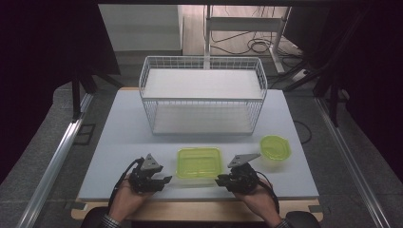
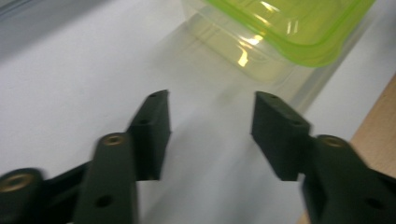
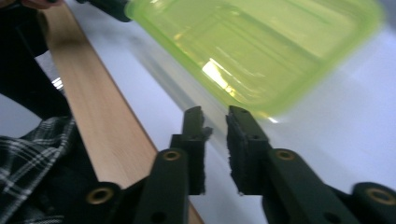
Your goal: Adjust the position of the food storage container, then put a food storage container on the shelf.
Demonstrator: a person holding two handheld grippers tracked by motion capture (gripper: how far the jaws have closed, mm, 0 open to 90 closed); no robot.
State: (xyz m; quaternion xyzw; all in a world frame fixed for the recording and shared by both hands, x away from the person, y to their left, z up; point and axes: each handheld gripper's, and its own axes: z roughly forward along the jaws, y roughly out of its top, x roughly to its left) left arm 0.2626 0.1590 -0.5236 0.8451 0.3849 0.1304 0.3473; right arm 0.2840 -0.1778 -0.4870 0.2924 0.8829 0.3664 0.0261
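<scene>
Both grippers flank the lidded green box

Left gripper point(image 1: 166, 180), jaws apart and empty, sits left of the box point(image 1: 199, 163); right gripper point(image 1: 219, 181), jaws narrowly parted, sits right, likely ready to pinch opposite ends. A green bowl point(image 1: 275, 147) lies farther right.

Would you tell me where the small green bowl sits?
In the high view, the small green bowl sits right of the rectangular container, before the wire basket.
</scene>
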